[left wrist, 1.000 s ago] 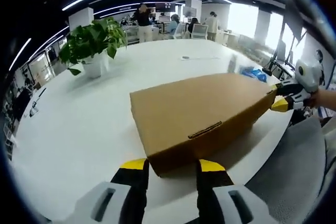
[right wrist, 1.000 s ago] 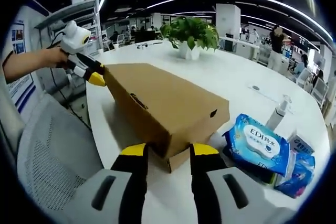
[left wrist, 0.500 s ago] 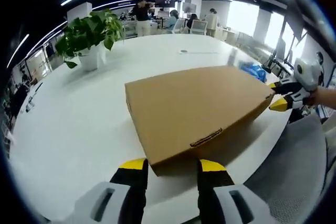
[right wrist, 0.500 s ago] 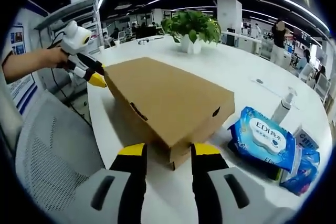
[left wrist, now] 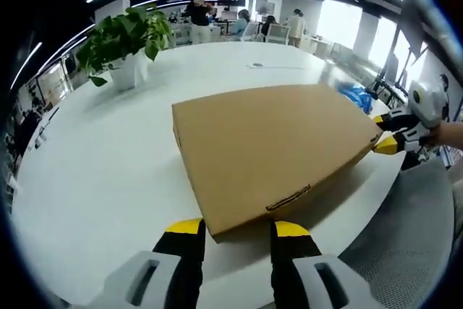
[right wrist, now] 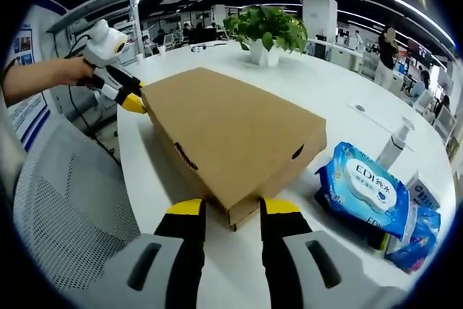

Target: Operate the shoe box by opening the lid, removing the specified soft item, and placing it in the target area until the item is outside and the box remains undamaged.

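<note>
Left gripper view: the left gripper [left wrist: 236, 228] is sitting at one corner of the cardboard shoe box [left wrist: 271, 146], jaws spread and straddling that corner, tips at the lid's lower edge. The right gripper [right wrist: 227, 208] is doing the same at the opposite end, jaws also apart around the corner, with the lid looking slightly raised off the base there. The box is lying flat on the white table [left wrist: 101, 179], near the edge closest to the person, lid on; the soft item is not visible, presumably inside. Risks, as I judge them: if the two ends are lifting unevenly, the lid could rack and crease or tear at a corner; jaw tips digging into the thin cardboard could dent it; the base could slide toward the table edge and drop onto the grey mesh chair [right wrist: 58, 208]. In the right gripper view, blue wet-wipe packs [right wrist: 362, 193] and a small pump bottle [right wrist: 394, 151] are lying just beside the box and could get knocked. The table is wide, glossy and round-edged, carrying a potted plant [left wrist: 126, 45]. Beyond it is an open office with ceiling light strips, desks and people standing far off.
</note>
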Available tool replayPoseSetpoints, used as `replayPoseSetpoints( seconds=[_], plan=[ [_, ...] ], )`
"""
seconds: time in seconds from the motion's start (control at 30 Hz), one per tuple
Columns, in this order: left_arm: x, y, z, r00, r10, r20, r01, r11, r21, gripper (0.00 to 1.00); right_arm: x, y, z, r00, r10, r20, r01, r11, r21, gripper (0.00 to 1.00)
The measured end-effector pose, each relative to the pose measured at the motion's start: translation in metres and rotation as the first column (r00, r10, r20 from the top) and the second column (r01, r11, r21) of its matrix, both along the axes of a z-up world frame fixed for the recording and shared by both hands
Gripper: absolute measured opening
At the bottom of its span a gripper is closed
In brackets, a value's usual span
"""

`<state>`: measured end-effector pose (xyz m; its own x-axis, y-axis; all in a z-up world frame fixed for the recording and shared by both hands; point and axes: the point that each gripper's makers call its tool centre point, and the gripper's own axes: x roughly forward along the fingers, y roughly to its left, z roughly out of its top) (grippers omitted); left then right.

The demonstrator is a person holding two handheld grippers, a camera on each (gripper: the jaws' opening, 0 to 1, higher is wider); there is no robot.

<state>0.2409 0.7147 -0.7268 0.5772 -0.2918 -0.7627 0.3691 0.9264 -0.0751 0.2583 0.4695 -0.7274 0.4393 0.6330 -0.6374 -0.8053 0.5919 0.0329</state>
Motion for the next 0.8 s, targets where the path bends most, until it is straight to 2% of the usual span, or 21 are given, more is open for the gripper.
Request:
replayPoseSetpoints(
  seconds=[0.8],
  plan=[
    [0.028,0.002,0.000,1.000,-0.010,-0.008,0.010,1.000,0.009,0.35,0.030,0.001,0.000,1.000,0.004,0.002,-0.004,1.000,-0.011,0.27]
  ],
)
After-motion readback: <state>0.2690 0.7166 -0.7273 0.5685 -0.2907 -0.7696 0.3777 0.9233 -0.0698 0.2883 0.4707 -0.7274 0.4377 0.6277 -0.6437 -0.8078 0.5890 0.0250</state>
